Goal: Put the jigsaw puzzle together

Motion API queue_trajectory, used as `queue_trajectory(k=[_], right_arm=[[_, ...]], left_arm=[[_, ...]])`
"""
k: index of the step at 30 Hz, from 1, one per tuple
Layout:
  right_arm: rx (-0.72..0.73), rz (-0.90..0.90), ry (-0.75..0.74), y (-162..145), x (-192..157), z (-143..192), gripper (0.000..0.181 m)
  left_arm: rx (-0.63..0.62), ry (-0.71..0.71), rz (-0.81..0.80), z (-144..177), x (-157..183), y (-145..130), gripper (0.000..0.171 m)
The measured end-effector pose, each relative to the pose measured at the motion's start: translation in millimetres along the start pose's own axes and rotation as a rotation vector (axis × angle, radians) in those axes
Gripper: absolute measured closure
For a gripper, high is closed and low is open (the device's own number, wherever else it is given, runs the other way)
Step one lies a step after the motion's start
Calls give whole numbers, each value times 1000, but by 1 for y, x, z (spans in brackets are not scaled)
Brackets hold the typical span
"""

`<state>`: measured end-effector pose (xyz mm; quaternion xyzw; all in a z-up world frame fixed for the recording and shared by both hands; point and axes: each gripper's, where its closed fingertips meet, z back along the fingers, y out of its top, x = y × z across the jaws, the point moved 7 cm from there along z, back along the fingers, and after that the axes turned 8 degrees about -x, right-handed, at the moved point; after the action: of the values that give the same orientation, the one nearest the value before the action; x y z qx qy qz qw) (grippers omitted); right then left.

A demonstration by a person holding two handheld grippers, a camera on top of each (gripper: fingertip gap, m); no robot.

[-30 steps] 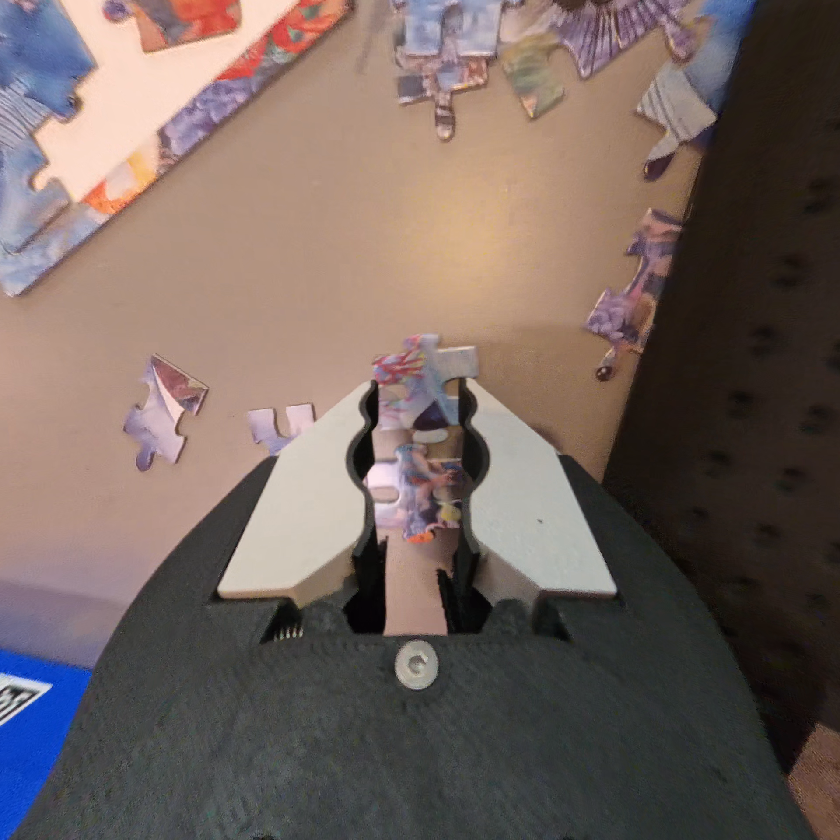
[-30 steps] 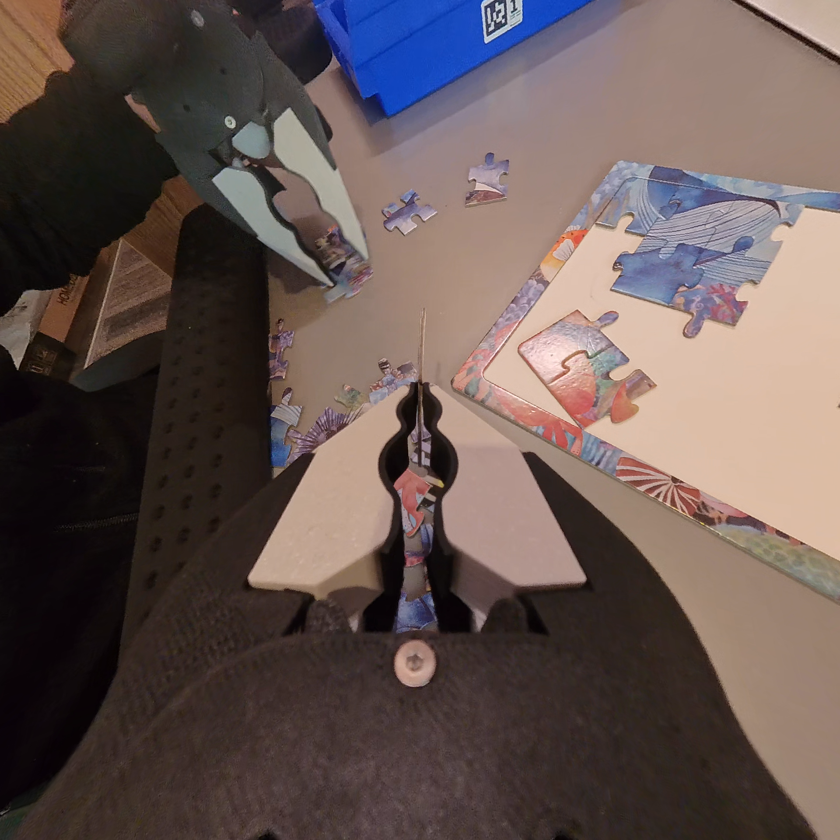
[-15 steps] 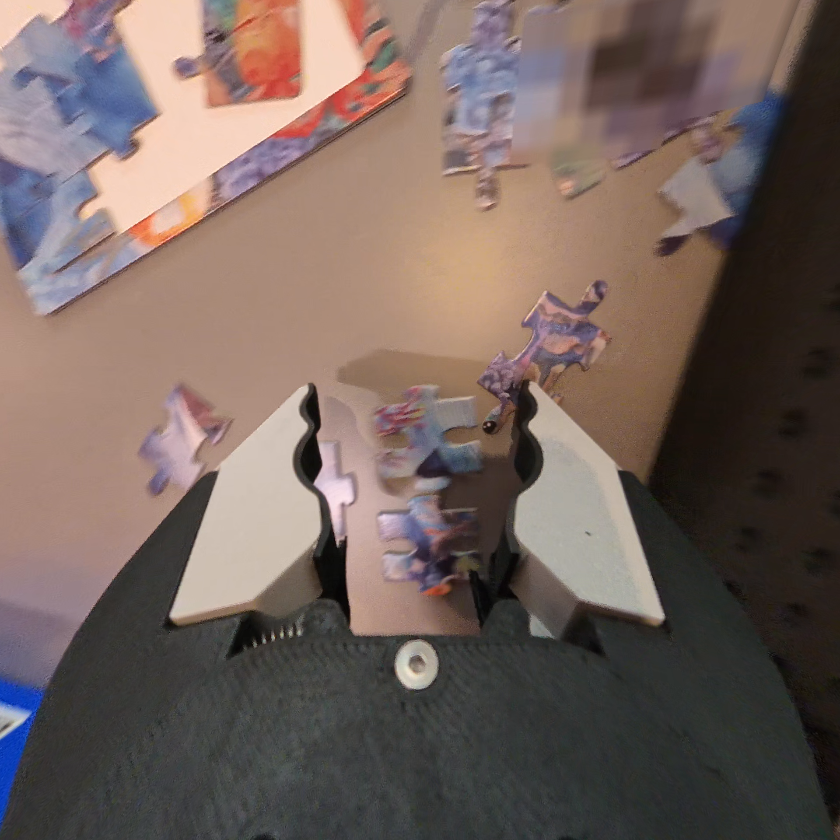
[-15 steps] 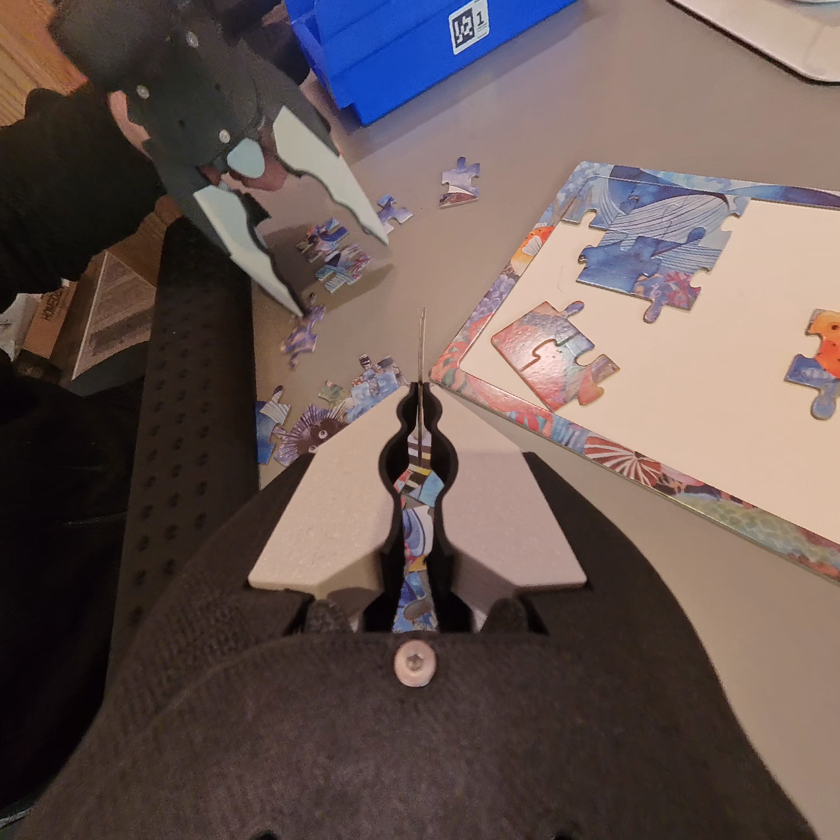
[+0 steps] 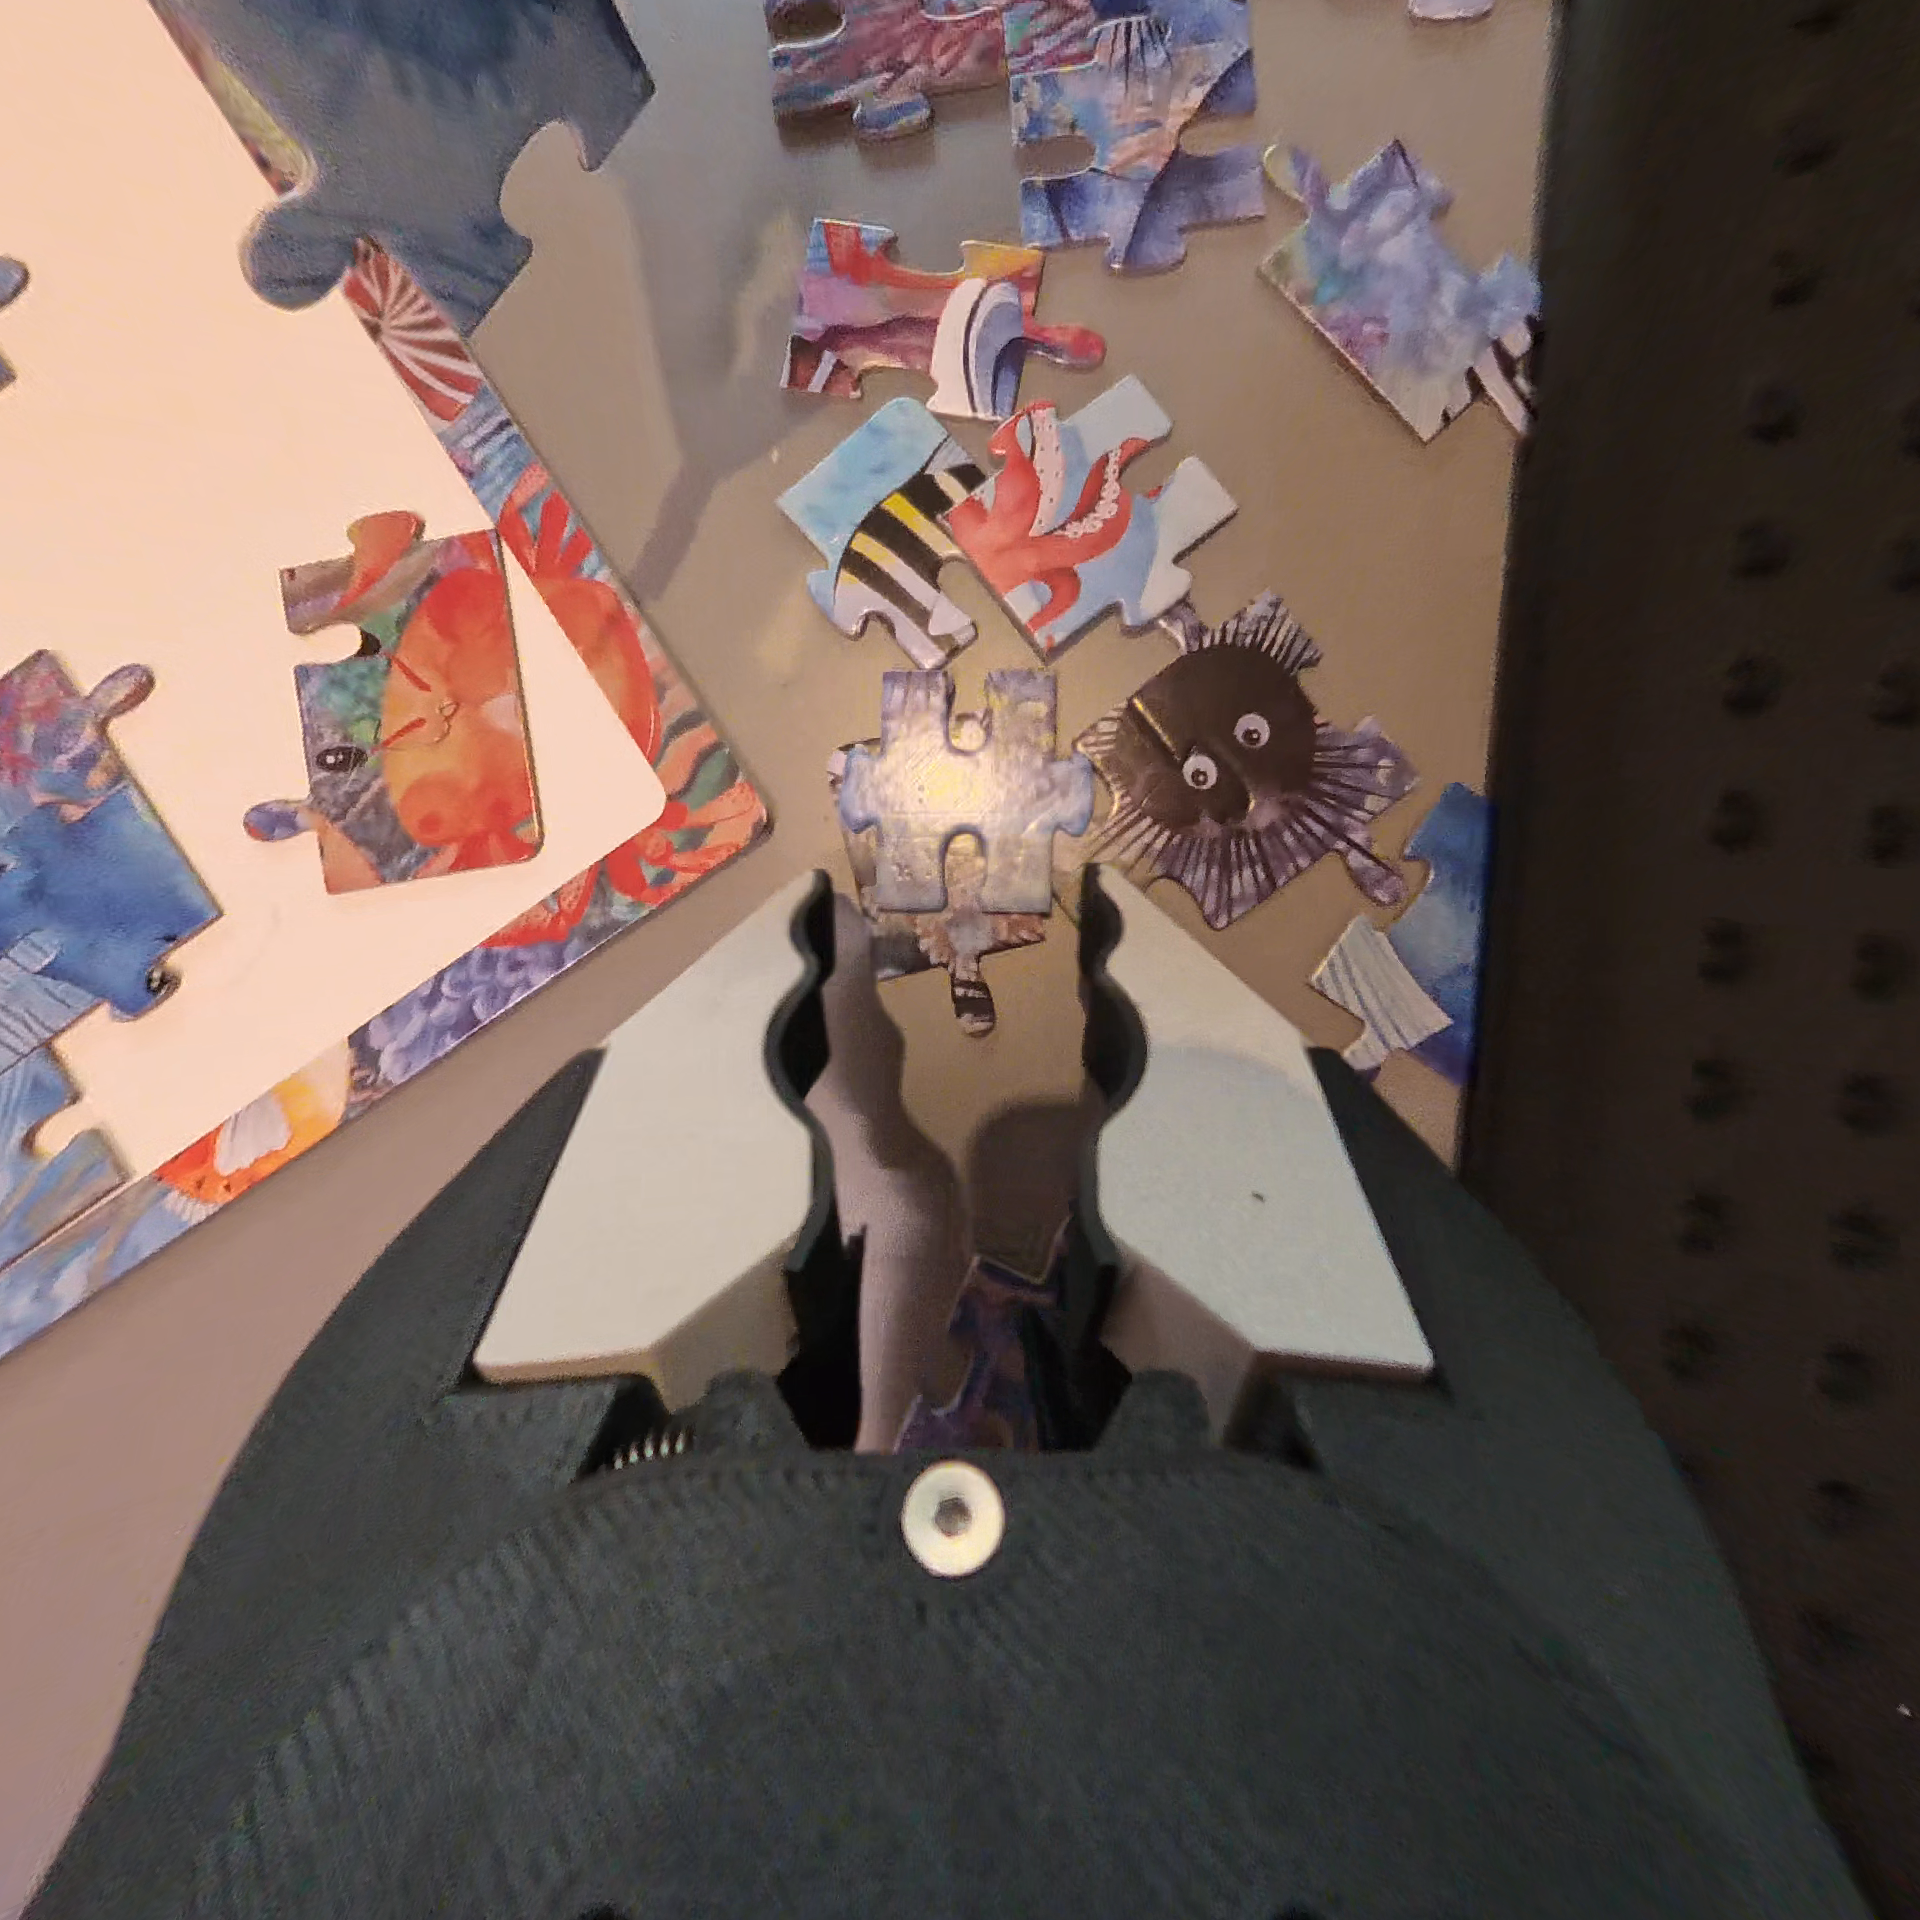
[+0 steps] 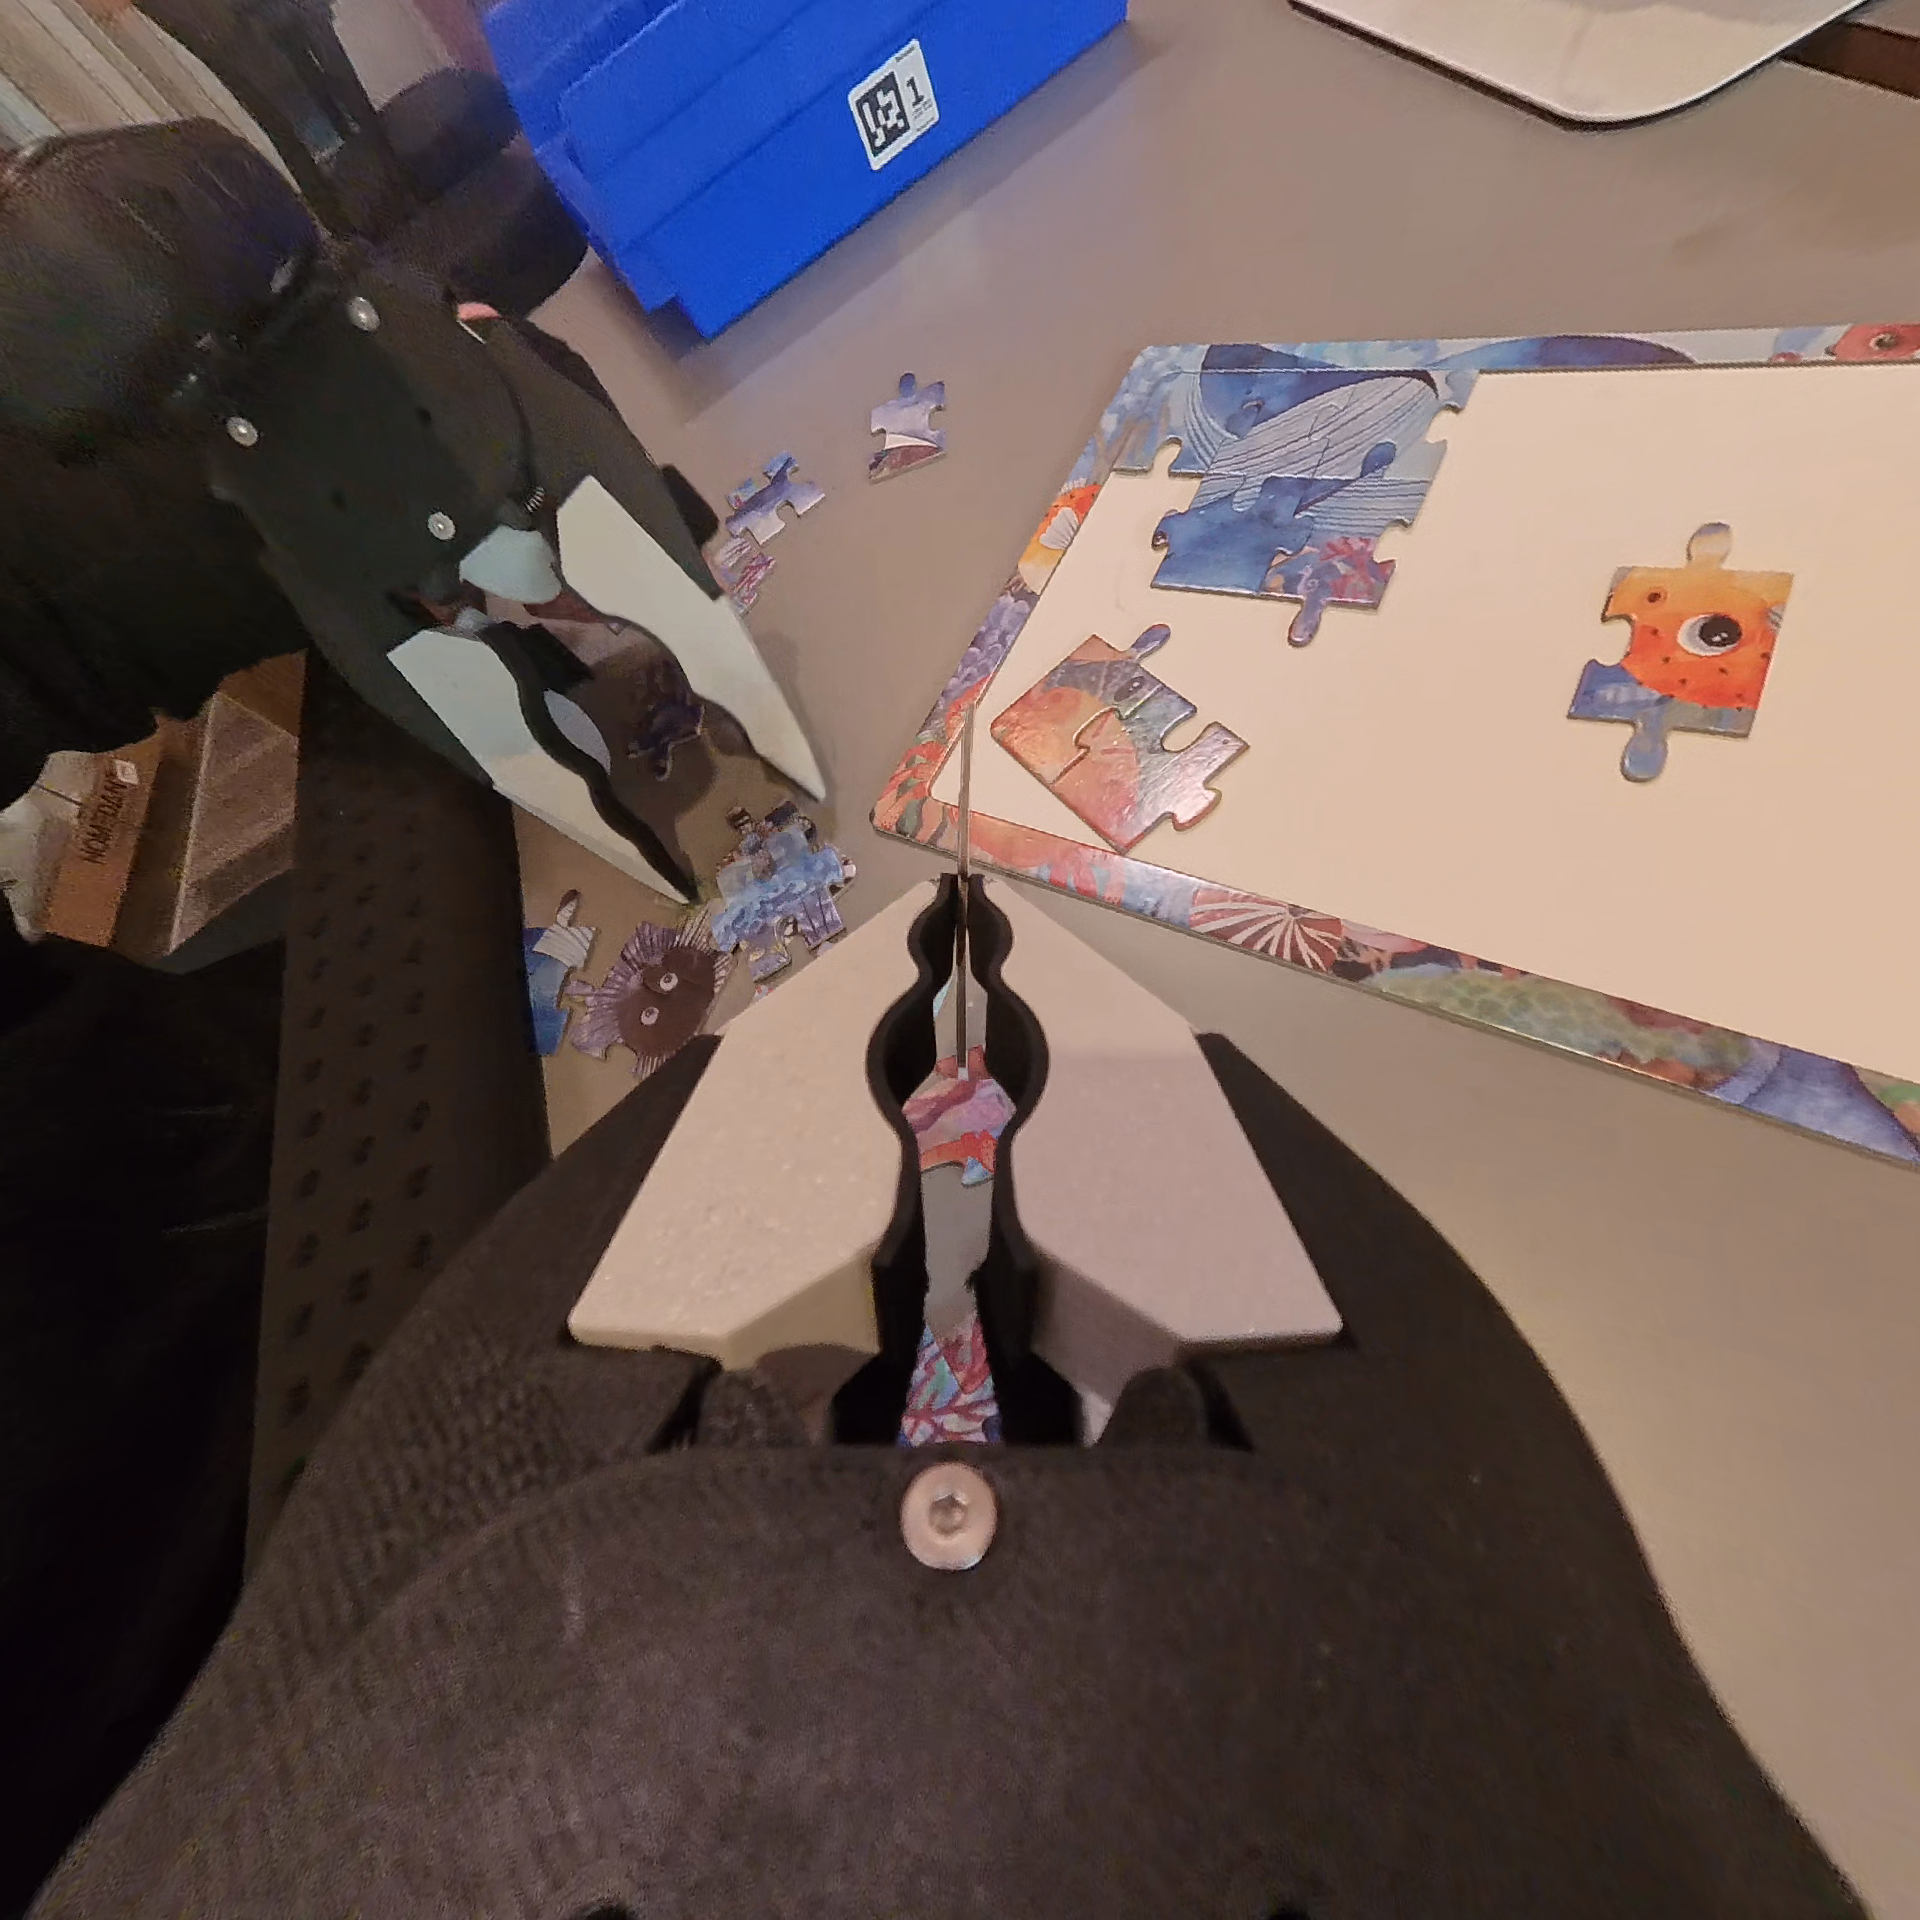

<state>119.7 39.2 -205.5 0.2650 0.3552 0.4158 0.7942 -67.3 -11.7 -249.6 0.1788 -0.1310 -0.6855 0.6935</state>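
The puzzle tray [image 6: 1247, 914] has a picture border and a white inside, with a few joined pieces in it; it also shows in the left wrist view [image 5: 582, 935]. My right gripper [image 6: 961, 883] is shut on a thin puzzle piece [image 6: 964, 790] held edge-on, just before the tray's near corner. My left gripper [image 5: 956, 883] is open and empty, low over loose pieces; it also shows in the right wrist view [image 6: 750, 842]. A blue piece [image 5: 966, 800] lies just beyond its tips, beside a dark spiky fish piece [image 5: 1236, 790].
Several loose pieces [image 5: 987, 520] lie on the grey table right of the tray. A black perforated surface [image 5: 1714, 831] borders the table there. A blue bin [image 6: 790, 135] stands at the far side, with two stray pieces [image 6: 909, 426] near it. Spacing between my two grippers at the tips: around 12 cm.
My left gripper opened, let go of a piece, and moved over to the pile by the tray corner. My right gripper, still shut on its piece, moved nearer the tray.
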Motion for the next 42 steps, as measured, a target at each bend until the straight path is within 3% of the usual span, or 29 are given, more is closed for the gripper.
queue_trajectory(k=[2, 12, 21, 27, 28, 29, 30, 33, 36, 42], right_arm=[[5, -12, 14, 0, 2, 0, 181], [110, -102, 144, 3, 5, 9, 181], [111, -97, 145, 2, 7, 7, 181], [94, -91, 143, 1, 6, 4, 181], [92, -89, 144, 1, 6, 3, 181], [89, -84, 148, 1, 5, 2, 181], [87, -79, 155, 1, 4, 1, 181], [71, -48, 175, 3, -2, -3, 181], [41, -7, 194, 4, -10, -9, 181], [-18, 56, 228, 3, -24, -20, 181]], left_arm=[[8, -26, 2, -2, 0, 0, 139], [53, -3, 39, 7, -1, -9, 140], [65, 148, 156, 47, -18, -51, 140], [-58, 129, 231, 44, -26, -82, 139], [-100, 100, 246, 42, -26, -87, 136], [-106, 99, 264, 41, -28, -88, 123], [-87, 94, 274, 43, -29, -86, 114], [20, 97, 258, 56, -33, -65, 111], [170, 105, 206, 66, -35, -28, 123], [294, 34, 108, 51, -30, 32, 132]])
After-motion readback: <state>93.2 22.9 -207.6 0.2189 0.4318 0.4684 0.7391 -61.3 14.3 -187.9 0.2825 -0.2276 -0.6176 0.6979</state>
